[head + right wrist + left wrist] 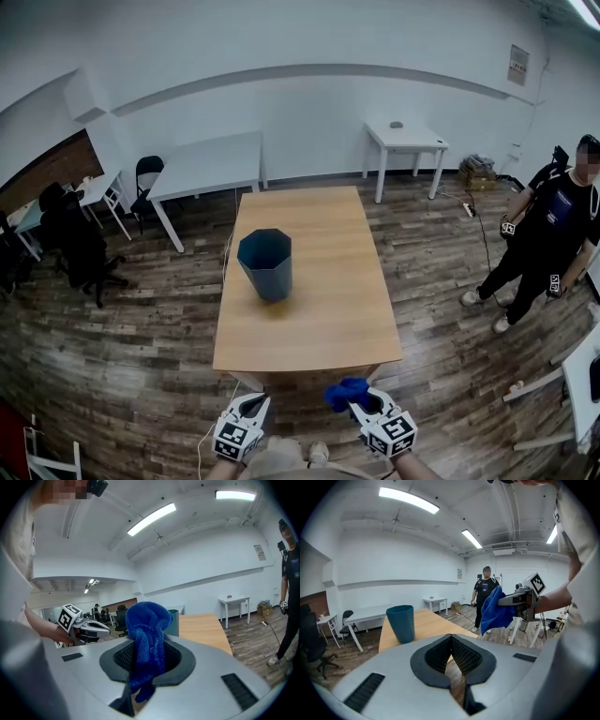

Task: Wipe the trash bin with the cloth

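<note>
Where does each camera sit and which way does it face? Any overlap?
Head view: on the person's head, facing steeply down at the wooden table and trash bin; left gripper and right gripper with blue cloth at bottom.
Left gripper view: on that gripper, along its shut, empty jaws toward the bin; right arm at right.
Right gripper view: on that gripper, along jaws shut on the cloth, which partly hides the bin; left hand at left.
Shared: all see table and bin; each gripper view sees the other gripper.

Grey left tool [451, 641] and right tool [364, 403] bear black-and-white marker cubes [236, 437].
</note>
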A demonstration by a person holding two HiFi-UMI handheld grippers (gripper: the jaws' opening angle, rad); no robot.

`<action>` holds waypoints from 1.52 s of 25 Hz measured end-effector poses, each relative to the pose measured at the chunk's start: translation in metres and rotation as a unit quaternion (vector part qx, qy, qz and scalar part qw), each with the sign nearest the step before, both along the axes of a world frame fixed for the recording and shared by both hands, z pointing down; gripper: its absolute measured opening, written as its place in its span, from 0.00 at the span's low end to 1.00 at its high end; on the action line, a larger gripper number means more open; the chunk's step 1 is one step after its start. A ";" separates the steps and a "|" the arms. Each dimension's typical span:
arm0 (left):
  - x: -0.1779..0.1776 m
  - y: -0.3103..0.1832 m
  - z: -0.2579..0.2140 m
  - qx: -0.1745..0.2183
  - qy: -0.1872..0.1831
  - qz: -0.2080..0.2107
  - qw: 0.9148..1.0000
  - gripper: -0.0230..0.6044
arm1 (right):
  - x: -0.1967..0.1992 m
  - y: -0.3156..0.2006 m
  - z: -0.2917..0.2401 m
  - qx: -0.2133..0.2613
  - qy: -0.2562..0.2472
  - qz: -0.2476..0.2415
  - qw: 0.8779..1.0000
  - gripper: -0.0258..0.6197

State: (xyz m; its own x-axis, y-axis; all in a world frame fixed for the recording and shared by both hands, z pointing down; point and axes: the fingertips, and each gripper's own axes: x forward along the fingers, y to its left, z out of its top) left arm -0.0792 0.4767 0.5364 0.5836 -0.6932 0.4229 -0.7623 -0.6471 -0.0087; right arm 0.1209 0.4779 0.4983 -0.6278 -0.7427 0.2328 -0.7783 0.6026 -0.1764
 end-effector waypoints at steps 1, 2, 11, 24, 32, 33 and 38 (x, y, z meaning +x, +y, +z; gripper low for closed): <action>-0.001 0.001 0.001 0.000 -0.003 0.000 1.000 0.06 | 0.000 0.000 0.001 -0.002 -0.001 0.000 1.000 0.15; -0.003 0.001 0.001 0.000 -0.005 -0.001 1.000 0.06 | -0.001 0.000 0.003 -0.004 -0.002 -0.001 1.000 0.15; -0.018 -0.026 0.008 -0.003 0.001 0.004 1.000 0.06 | -0.021 -0.020 0.009 -0.011 0.009 -0.007 1.000 0.15; -0.058 -0.152 0.016 -0.001 0.001 0.064 0.998 0.06 | -0.071 -0.123 0.013 -0.024 0.022 0.037 0.999 0.15; -0.084 -0.237 0.007 0.011 0.004 0.107 0.994 0.06 | -0.112 -0.200 0.004 -0.022 0.027 0.062 0.997 0.15; -0.087 -0.245 0.008 0.012 0.005 0.112 0.994 0.06 | -0.116 -0.207 0.005 -0.021 0.027 0.065 0.997 0.15; -0.099 -0.278 0.012 0.012 0.008 0.135 0.991 0.06 | -0.131 -0.239 0.003 -0.015 0.028 0.088 0.996 0.15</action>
State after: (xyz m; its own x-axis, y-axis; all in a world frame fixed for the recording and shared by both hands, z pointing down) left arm -0.1780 0.1983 0.5483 0.7556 -0.5201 0.3981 -0.5611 -0.8276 -0.0162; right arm -0.0103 0.2384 0.5017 -0.4746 -0.8321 0.2869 -0.8802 0.4517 -0.1459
